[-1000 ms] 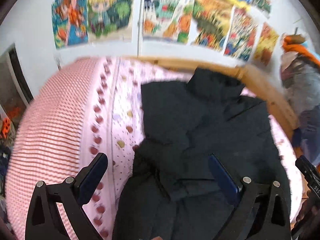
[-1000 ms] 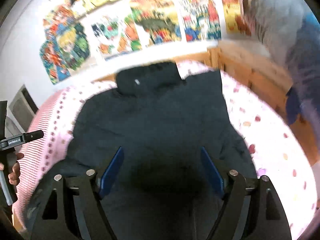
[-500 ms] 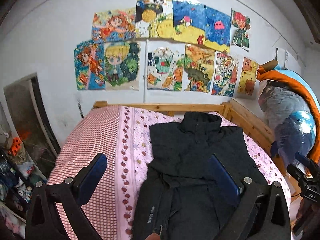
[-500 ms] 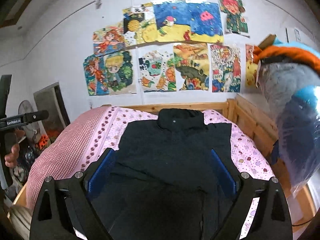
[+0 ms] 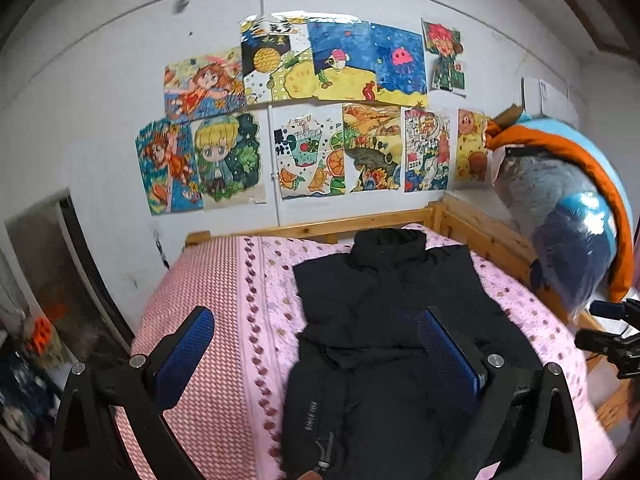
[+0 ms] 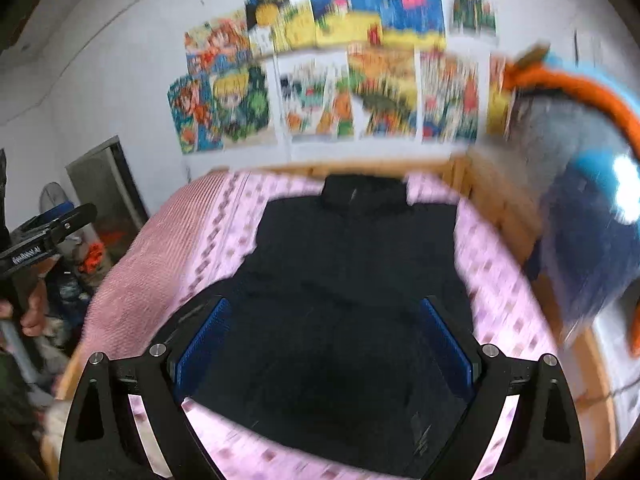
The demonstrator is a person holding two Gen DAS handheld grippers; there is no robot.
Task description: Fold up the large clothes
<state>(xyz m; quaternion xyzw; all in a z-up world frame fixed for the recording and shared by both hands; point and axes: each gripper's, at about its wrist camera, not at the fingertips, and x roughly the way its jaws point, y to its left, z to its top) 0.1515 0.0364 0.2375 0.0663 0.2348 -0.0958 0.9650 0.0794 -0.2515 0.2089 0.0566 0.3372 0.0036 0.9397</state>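
**Hovering over a part-folded jacket, both claws wide and empty**

Starting at the left: lying across the far-left half of the bed (image 5: 224, 304), a red-checked cover, with the dotted pink sheet (image 5: 272, 300) beside it, giving a broad soft surface for spreading a big garment flat.

Hanging above that left side, the left claw (image 5: 316, 344), spread wide and gripping nothing; likely sitting high to take in the whole garment before picking an edge.

Resting in the middle and right of the bed, the black jacket (image 5: 384, 312), collar toward the wooden headboard (image 5: 316, 230), hem toward the cameras. Looking already narrowed: sleeves seemingly tucked across the chest, a crease running across the middle. Probably kept square to the bed so the next fold runs straight.

Floating over the hem end, the right claw (image 6: 324, 340), likewise spread wide and empty, centred on the jacket (image 6: 356, 272); view blurred, so finer detail staying unclear.

Judging the remaining step: bringing hem up toward collar, needing both lower corners pinched together to avoid the puffy fabric slumping.

Standing at the far right, bagged bedding (image 5: 568, 232) against the rail.
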